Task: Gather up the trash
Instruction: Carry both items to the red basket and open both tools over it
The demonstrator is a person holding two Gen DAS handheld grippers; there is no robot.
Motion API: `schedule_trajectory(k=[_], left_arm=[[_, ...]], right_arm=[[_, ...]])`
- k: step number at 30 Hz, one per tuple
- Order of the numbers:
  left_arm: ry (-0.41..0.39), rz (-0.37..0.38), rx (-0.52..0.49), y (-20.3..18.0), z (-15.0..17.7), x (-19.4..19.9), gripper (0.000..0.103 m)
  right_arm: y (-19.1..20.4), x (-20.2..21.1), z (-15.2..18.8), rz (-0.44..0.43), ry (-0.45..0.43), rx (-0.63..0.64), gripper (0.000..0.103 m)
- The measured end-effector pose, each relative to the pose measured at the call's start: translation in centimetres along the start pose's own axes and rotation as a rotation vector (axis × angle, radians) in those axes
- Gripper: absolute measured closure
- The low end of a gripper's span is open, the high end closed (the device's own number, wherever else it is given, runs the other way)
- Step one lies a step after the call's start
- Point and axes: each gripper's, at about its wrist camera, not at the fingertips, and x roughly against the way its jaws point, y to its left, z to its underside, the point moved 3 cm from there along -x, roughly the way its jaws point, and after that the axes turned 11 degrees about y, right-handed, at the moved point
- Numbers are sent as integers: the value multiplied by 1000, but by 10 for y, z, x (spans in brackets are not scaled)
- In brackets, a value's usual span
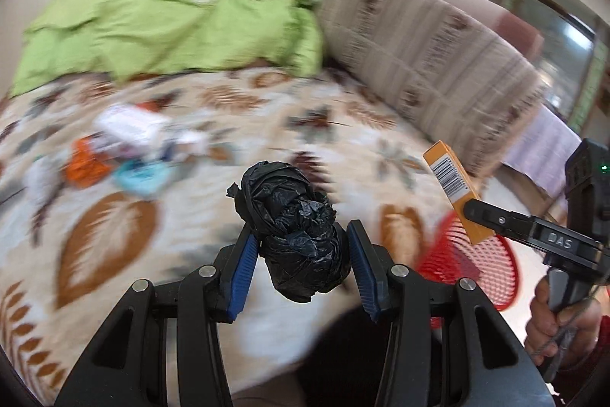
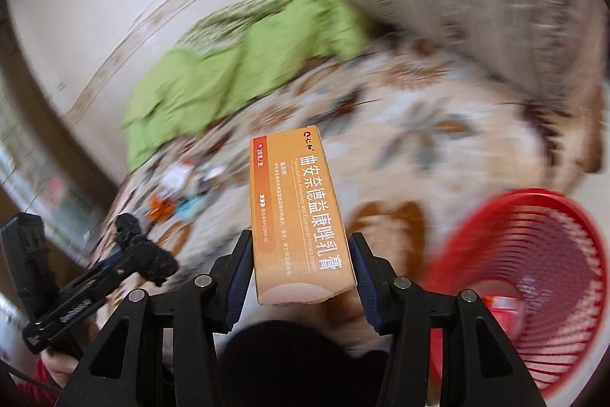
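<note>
Colours here are all over the place: the bedspread (image 1: 236, 124) is cream with brown, rust and grey-green leaf prints, the blanket (image 1: 171, 29) piled at the back is bright lime green, and the big cushion (image 1: 431, 44) is beige with dark brown woven stripes. The basket (image 2: 533, 277) is red mesh. The crumpled bag (image 1: 297, 231) is glossy black, the box (image 2: 301, 216) is orange with white lettering and a red corner tab, and both grippers are black with blue pads (image 1: 244, 266).
</note>
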Motion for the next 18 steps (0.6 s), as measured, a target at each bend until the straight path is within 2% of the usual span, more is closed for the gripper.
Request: schedule_trajectory(k=[6, 12, 13, 15, 18], left_arm=[[70, 161, -155, -99, -23, -31, 58], [163, 280, -260, -179, -30, -64, 57], [178, 292, -268, -187, -29, -68, 55], [215, 300, -290, -202, -26, -77, 36], [225, 295, -286, -203, -22, -81, 34]], right_arm=[[-84, 59, 10, 124, -77, -164, 50], [-124, 87, 22, 172, -110, -262, 47], [-128, 87, 24, 176, -111, -270, 47], [-134, 89, 26, 194, -111, -286, 44], [-142, 91, 29, 220, -110, -299, 44]])
